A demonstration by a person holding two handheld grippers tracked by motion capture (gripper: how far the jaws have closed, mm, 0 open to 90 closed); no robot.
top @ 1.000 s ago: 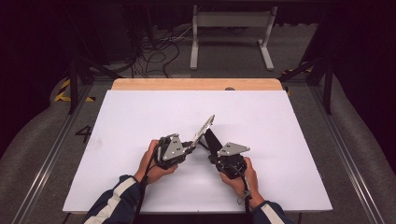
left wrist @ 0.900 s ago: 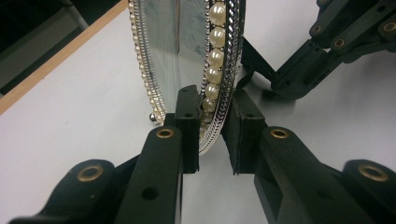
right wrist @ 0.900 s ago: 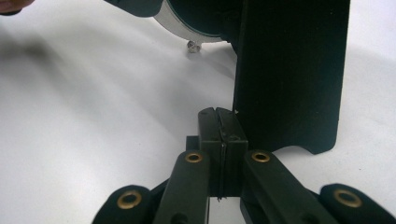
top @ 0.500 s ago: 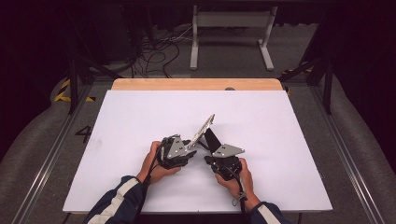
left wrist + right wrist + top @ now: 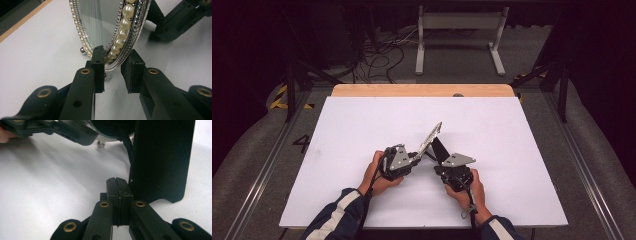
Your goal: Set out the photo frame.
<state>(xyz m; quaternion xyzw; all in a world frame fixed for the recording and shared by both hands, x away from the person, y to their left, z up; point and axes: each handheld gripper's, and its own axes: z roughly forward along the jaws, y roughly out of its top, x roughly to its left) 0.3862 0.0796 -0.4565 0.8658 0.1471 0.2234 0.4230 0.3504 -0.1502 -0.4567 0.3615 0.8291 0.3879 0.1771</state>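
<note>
— Where is the pearl-rimmed mirror (image 5: 107,27) seen?

— Its lower rim is set between the jaws of the left gripper (image 5: 113,71), which have just been closing; the near pad is touched, a gap is left at the other.

— And the right gripper (image 5: 119,195)?

— Pressed together (nothing held), just beside the mirror's black back stand (image 5: 162,160), on the white table (image 5: 512,130).

My tool (image 5: 119,192) has its jaws pressed together (nothing between them) over the white surface (image 5: 50,182), the black stand (image 5: 162,160) just beside, right.
</note>
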